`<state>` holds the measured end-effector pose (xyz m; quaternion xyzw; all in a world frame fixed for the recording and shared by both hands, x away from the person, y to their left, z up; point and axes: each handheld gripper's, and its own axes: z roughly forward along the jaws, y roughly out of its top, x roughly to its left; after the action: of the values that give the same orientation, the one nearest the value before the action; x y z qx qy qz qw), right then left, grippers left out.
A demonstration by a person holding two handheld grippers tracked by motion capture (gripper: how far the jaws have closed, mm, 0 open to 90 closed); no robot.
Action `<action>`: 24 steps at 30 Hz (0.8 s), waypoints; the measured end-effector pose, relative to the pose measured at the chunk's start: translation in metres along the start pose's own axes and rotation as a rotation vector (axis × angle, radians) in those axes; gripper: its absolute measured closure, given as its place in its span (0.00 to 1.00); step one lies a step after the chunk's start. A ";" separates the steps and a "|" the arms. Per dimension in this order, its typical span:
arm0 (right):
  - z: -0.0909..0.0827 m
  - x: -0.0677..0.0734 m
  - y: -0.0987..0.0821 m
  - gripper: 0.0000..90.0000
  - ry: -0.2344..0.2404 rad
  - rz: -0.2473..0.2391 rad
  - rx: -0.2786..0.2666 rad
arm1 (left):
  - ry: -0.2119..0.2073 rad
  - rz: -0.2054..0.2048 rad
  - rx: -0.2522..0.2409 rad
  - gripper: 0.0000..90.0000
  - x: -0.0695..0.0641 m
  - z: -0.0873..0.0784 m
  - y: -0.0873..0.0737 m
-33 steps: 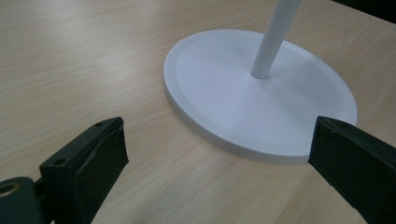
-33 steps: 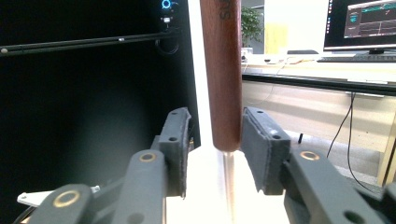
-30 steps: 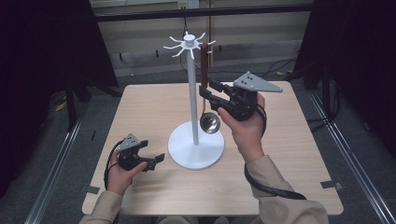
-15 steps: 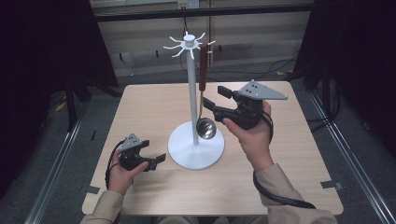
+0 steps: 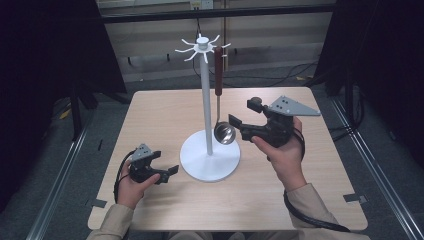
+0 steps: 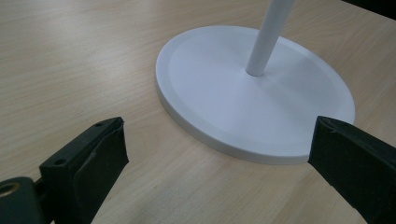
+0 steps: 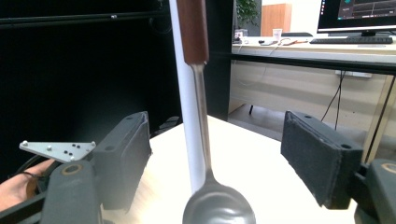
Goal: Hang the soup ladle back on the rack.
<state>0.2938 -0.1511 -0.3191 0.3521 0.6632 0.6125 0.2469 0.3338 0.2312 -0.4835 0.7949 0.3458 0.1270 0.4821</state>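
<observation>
hanging free from one of the white hooks at the top of the stand, the ladle now carries its own weight: its brown handle is up at the hook, its steel shaft runs straight down beside the white pole, and its bowl sits just above the far right part of the round base. a second ago the right gripper is right up at the shaft with its jaws around it; now it has drawn back toward the right and near side, and its jaws stand spread wide with nothing between the pads. in the right gripper view the ladle shows in the gap between the two black jaws, touching neither, with the bowl low and close to the camera. that reads as a release just made, and the hanging step looks done, since the ladle stays vertical with no hand on it

the left gripper has barely shifted across the three moments; it rests low on the table at the near left, just beside the base rim. its jaws are spread too, and in the left gripper view the base lies ahead between them, untouched

what this means, as a judgement: the work on the ladle is at or near its end. the remaining care is for the right hand to keep clear of the bowl as it pulls away, because a knock there could swing the ladle off its hook or rock the stand
</observation>
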 end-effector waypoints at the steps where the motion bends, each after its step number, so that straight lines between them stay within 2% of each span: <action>1: -0.001 -0.001 -0.001 0.26 -0.001 0.000 -0.002 | 0.000 0.000 0.001 0.04 0.000 0.000 0.000; 8: -0.012 -0.003 -0.009 0.25 -0.007 0.004 0.013 | -0.002 0.001 0.001 0.04 0.000 0.000 0.000; 11: -0.015 -0.004 -0.013 0.25 -0.005 -0.016 0.019 | -0.009 0.001 0.001 0.04 0.000 0.001 0.000; 16: -0.020 -0.005 -0.019 0.25 -0.003 -0.017 0.034 | -0.009 0.002 0.002 0.04 0.000 0.001 0.000; 24: -0.030 -0.010 -0.031 0.23 -0.022 -0.016 0.056 | -0.008 0.002 0.002 0.04 -0.001 0.001 0.000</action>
<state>0.2724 -0.1785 -0.3471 0.3600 0.6801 0.5879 0.2493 0.3337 0.2303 -0.4843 0.7962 0.3432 0.1241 0.4827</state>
